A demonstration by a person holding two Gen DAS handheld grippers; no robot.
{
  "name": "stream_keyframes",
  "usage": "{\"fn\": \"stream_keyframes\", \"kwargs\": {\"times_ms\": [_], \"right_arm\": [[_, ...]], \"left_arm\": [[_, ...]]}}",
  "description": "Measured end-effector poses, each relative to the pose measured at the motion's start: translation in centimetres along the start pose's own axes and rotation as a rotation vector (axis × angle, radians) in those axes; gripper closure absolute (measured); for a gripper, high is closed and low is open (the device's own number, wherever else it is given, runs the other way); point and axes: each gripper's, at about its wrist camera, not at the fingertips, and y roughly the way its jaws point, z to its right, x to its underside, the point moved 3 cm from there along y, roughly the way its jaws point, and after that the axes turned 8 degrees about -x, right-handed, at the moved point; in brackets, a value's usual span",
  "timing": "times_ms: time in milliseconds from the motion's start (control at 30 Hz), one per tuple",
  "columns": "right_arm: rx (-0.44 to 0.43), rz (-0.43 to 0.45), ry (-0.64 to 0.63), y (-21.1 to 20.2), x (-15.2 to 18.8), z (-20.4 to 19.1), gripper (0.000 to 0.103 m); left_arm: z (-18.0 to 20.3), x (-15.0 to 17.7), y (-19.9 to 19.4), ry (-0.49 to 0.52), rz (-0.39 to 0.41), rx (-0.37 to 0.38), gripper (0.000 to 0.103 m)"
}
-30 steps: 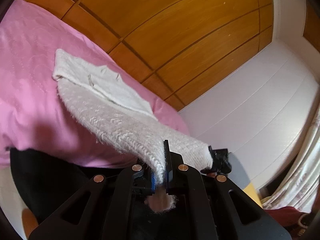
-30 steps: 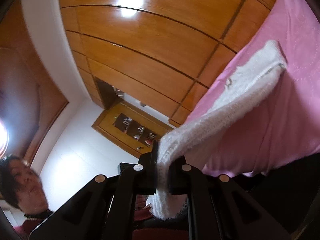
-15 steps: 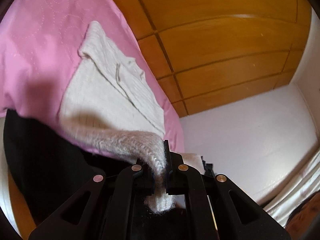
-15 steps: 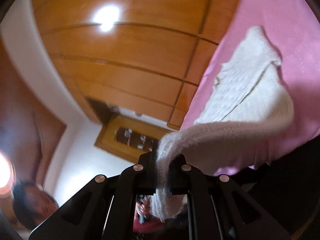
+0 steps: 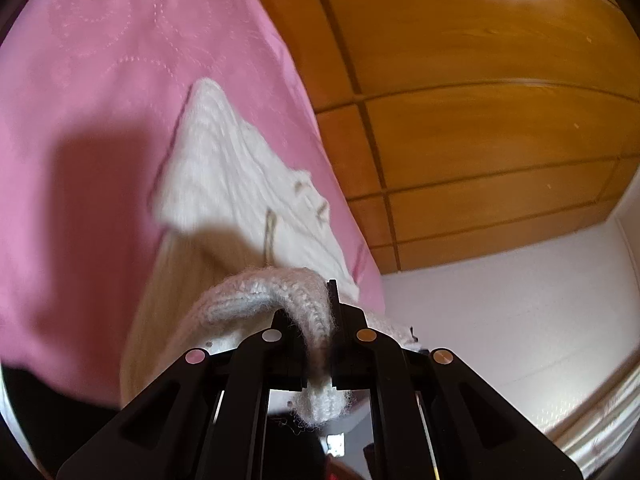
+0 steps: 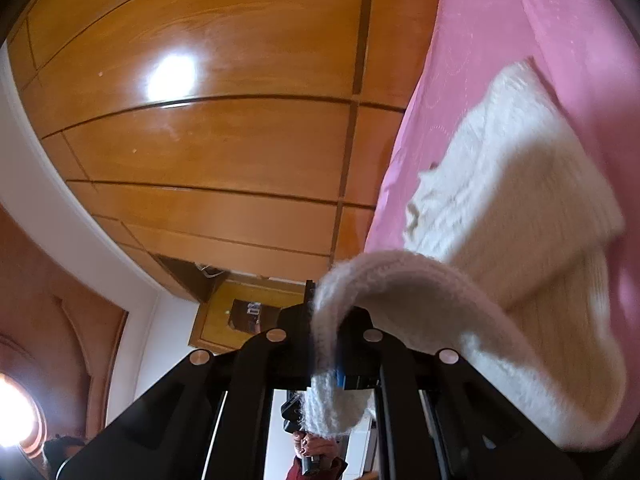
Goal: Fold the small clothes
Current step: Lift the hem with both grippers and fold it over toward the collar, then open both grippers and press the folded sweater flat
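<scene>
A white knitted garment (image 5: 224, 176) lies on a pink bed cover (image 5: 92, 92), its far part flat and its near edge lifted. My left gripper (image 5: 326, 308) is shut on one end of that near hem, which curls over the fingers and hangs below them. In the right wrist view the same white knit (image 6: 508, 184) lies on the pink cover (image 6: 512, 20), and my right gripper (image 6: 320, 304) is shut on the hem's other end. The lifted edge arches back over the flat part of the garment.
Wooden wall panels (image 5: 480, 120) rise behind the bed, with a white wall (image 5: 520, 312) beside them. A wooden cabinet (image 6: 240, 312) stands in the background of the right wrist view. A hand (image 6: 316, 448) and the other gripper's handle show low between the right gripper's arms.
Both grippers have carried the hem forward and down over the garment, rolling as they went. The stretched knit has slackened into a fold, and the bed and garment now look closer.
</scene>
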Motion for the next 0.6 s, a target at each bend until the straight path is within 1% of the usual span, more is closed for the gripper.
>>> {"fn": "stream_keyframes", "kwargs": {"times_ms": [100, 200, 233, 300, 333, 367, 400, 433, 467, 500, 567, 600], "right_arm": [[0.029, 0.037, 0.016, 0.4, -1.9, 1.7, 0.096], [0.07, 0.098, 0.034, 0.5, -4.1, 3.9, 0.096], [0.079, 0.112, 0.034, 0.4, -4.5, 4.4, 0.096], [0.124, 0.159, 0.019, 0.4, -5.6, 5.8, 0.09], [0.175, 0.204, -0.008, 0.3, -6.2, 6.6, 0.085], [0.202, 0.241, -0.033, 0.0, -6.5, 7.1, 0.067], [0.189, 0.273, -0.056, -0.3, -6.6, 7.4, 0.065], [0.166, 0.294, -0.078, -0.6, -6.6, 7.5, 0.064], [0.15, 0.313, -0.122, -0.8, -6.4, 7.4, 0.063], [0.153, 0.31, -0.163, -0.8, -6.2, 7.4, 0.063], [0.209, 0.252, -0.297, -0.1, -5.3, 6.7, 0.062], [0.246, 0.227, -0.344, 0.4, -4.9, 6.4, 0.06]], "left_arm": [[0.1, -2.1, 1.9, -0.009, 0.006, -0.018, 0.098], [0.9, -3.9, 3.7, 0.021, 0.016, -0.052, 0.098], [1.4, -4.6, 4.6, 0.046, 0.027, -0.074, 0.098], [1.9, -5.7, 6.0, 0.086, 0.057, -0.137, 0.098], [2.0, -5.9, 6.5, 0.099, 0.072, -0.174, 0.091], [1.9, -6.0, 7.1, 0.116, 0.097, -0.241, 0.084], [1.7, -6.0, 7.3, 0.13, 0.128, -0.303, 0.061], [1.2, -5.8, 7.2, 0.139, 0.18, -0.355, 0.036], [0.7, -5.3, 6.7, 0.149, 0.239, -0.352, 0.032], [0.2, -4.9, 6.3, 0.158, 0.275, -0.345, 0.032], [-0.9, -4.2, 5.9, 0.174, 0.313, -0.379, 0.032], [-1.4, -3.7, 5.8, 0.182, 0.327, -0.379, 0.032]]}}
